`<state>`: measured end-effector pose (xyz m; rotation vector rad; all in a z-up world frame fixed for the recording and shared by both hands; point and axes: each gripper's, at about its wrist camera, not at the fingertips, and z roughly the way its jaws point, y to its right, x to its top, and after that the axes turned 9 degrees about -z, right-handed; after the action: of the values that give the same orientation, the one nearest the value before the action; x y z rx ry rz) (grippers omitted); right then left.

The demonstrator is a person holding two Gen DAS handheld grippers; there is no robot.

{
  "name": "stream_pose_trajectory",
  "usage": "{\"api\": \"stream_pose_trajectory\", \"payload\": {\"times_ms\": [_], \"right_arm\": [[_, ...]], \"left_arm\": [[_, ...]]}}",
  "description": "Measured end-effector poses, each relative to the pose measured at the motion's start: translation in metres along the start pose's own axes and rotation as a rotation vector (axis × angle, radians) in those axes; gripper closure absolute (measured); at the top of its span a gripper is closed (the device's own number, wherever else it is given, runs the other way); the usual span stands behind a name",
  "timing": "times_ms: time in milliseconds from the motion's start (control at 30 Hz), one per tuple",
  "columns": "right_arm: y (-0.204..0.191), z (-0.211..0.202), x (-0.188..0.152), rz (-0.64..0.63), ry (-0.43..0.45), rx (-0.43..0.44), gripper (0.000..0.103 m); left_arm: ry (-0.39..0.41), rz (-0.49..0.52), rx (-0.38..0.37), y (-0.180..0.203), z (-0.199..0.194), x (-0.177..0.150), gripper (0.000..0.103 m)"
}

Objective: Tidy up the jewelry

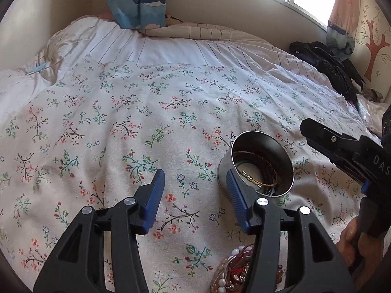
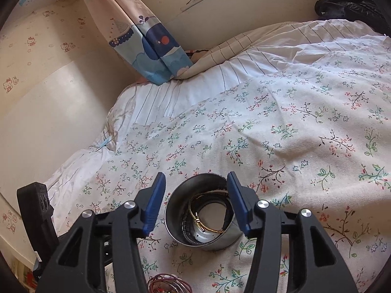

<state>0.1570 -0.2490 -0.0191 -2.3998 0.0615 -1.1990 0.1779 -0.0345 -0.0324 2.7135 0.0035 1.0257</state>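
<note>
You've got a shiny metal tin (image 2: pixel 202 210) here, its polished inside wall throwing reflections, sitting on soft, matt floral cotton sheet (image 1: pixel 146 112) that's lightly creased. Inside it, a twisted gold-coloured wire bangle (image 2: pixel 207 227) glints beside a dark beaded band (image 2: pixel 185 229). Your left gripper (image 1: pixel 195 190) is matt black plastic with ribbed blue rubbery pads (image 1: pixel 154 195) and bright steel pins (image 1: pixel 129 200). Near you, the jewelry pile (image 1: pixel 234 268) shows glossy pale beads and red cord.

Bed's covered with a white floral-print sheet (image 1: pixel 146 112) over a striped white duvet (image 1: pixel 171 46). Blue cartoon curtain (image 2: pixel 151 48) hangs by the window, and a black puffy jacket (image 1: pixel 327 66) is dumped near the wall.
</note>
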Motion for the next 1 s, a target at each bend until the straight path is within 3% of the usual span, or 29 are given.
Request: {"api": "stream_pose_trajectory", "payload": {"times_ms": [333, 500, 633, 767, 800, 867, 900, 1000], "right_arm": [[0.01, -0.018, -0.02, 0.04, -0.084, -0.031, 0.037], [0.013, -0.035, -0.031, 0.069, -0.097, -0.035, 0.031], [0.018, -0.049, -0.038, 0.111, -0.086, -0.025, 0.029], [0.023, -0.055, -0.039, 0.138, -0.071, -0.022, 0.027], [0.024, -0.054, -0.039, 0.144, -0.071, -0.018, 0.027], [0.024, -0.053, -0.039, 0.148, -0.075, -0.014, 0.027], [0.023, -0.052, -0.039, 0.146, -0.077, -0.013, 0.027], [0.023, -0.051, -0.038, 0.142, -0.079, -0.009, 0.025]], "left_arm": [[-0.099, 0.065, -0.033, 0.001, -0.015, -0.046, 0.048], [-0.122, 0.179, -0.055, 0.02, -0.012, -0.062, 0.047], [-0.116, 0.281, -0.039, 0.039, -0.009, -0.073, 0.037], [-0.111, 0.347, -0.031, 0.05, -0.005, -0.079, 0.037], [-0.111, 0.353, -0.032, 0.052, -0.004, -0.079, 0.039], [-0.116, 0.355, -0.028, 0.052, -0.004, -0.08, 0.055], [-0.127, 0.347, -0.033, 0.051, -0.002, -0.078, 0.069], [-0.131, 0.325, -0.041, 0.048, -0.004, -0.076, 0.085]]}}
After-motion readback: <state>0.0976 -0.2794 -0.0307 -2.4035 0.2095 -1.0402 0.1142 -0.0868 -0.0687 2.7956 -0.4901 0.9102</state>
